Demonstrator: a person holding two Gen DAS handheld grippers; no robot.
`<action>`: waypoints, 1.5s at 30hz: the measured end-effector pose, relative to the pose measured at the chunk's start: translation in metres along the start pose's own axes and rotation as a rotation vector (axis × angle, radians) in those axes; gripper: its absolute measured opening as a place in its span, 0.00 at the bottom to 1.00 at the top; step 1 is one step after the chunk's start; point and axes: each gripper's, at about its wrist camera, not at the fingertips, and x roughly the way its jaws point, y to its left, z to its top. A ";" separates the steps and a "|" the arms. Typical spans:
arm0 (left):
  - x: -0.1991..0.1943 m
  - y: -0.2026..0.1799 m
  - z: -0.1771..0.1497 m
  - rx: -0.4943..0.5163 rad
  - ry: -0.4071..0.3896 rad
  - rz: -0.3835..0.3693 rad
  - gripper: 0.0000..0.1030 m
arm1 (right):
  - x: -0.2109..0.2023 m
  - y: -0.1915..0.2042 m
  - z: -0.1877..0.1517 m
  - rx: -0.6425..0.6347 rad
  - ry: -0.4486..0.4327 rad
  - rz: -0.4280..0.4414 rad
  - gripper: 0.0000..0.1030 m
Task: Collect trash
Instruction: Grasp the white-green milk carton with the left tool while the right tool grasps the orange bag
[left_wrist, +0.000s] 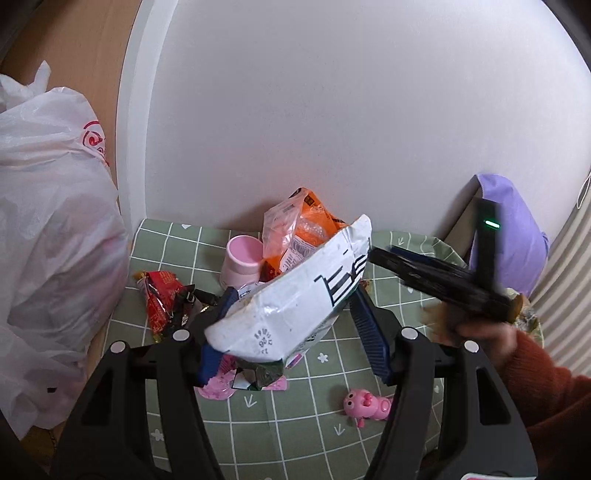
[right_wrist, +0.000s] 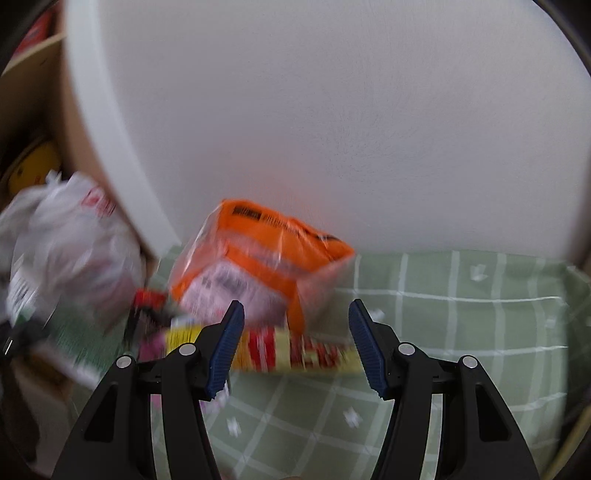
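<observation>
Bulging at the far left of the frame, the white plastic bag (left_wrist: 48, 236) is waiting beside the table. Litter is still lying on the green checked cloth (left_wrist: 317, 413): the orange packet (left_wrist: 314, 225), the pink cup (left_wrist: 242, 264), the red wrapper (left_wrist: 159, 299). The left gripper (left_wrist: 291, 332) is standing apart around the white packet (left_wrist: 291, 299), apparently not clamping it. The right gripper (right_wrist: 295, 339) is spread wide, empty, nearing the yellow-red wrapper (right_wrist: 291, 352). Collecting seems barely begun.
</observation>
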 end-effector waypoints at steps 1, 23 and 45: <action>0.000 -0.001 0.000 0.004 0.005 -0.002 0.57 | 0.011 -0.002 0.004 0.019 -0.002 0.003 0.54; 0.031 -0.023 0.003 0.074 0.110 -0.152 0.57 | -0.052 -0.032 -0.011 0.029 -0.022 -0.139 0.15; 0.077 -0.055 0.006 0.134 0.229 -0.233 0.57 | -0.107 -0.079 -0.129 0.161 0.128 -0.217 0.57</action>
